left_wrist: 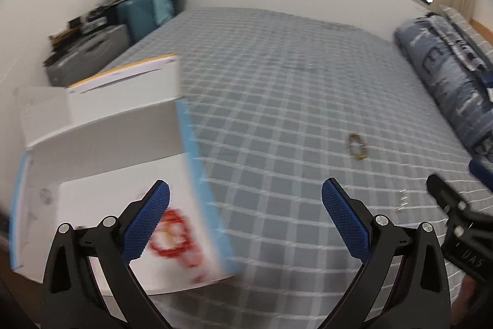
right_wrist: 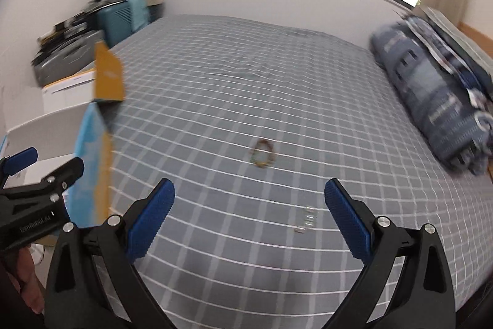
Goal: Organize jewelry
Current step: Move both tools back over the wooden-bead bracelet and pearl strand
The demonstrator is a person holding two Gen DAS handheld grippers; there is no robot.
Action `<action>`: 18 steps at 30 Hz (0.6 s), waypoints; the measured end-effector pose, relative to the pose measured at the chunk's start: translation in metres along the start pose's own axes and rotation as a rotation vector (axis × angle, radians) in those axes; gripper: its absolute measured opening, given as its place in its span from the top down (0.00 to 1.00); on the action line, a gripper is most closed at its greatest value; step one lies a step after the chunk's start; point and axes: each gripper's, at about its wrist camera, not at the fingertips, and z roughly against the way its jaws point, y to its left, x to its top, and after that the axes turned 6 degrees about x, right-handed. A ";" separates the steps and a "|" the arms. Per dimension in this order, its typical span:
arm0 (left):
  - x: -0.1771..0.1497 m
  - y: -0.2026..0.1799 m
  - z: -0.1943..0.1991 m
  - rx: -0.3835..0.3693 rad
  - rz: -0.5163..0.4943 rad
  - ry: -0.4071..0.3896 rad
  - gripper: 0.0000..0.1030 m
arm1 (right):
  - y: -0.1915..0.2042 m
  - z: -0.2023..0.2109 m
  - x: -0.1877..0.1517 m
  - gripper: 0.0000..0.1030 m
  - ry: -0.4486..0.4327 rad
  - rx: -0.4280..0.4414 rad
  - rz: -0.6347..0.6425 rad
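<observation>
While both claws hang above the bed, we note that neither holds anything. Our right claw stands wide, its blue pads spread well apart with bare checked bedcover showing between them. Our left claw is equally wide and empty; it sits over the near corner of the white box, whose blue-edged wall runs under its left pad.

Working outward from the right claw, the small silver piece lies nearest, just ahead and right of centre, close inside the right pad. It is too blurred to identify; it reads as a short row of pale links running roughly away from us. Further ahead, near the centre line, lies the bracelet, a brownish oval loop resting flat on the cover, apart from everything else.

From the left claw, the same bracelet lies well off to the right and ahead, and the silver piece sits beyond its right pad. A red beaded item already rests inside the box.

We judge the right claw the nearer to both loose pieces, with the box lying to its left. Motion blur limits certainty on fine detail.
</observation>
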 end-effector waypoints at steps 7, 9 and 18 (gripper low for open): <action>0.010 -0.081 -0.036 -0.058 -0.075 0.036 0.05 | -0.070 -0.024 -0.019 0.09 0.027 -0.033 -0.042; 0.014 -0.102 -0.052 -0.072 -0.090 0.047 0.05 | -0.086 -0.037 -0.024 0.09 0.047 -0.037 -0.050; 0.032 -0.160 -0.122 -0.107 -0.154 0.084 0.05 | -0.116 -0.092 -0.048 0.09 0.121 -0.016 -0.055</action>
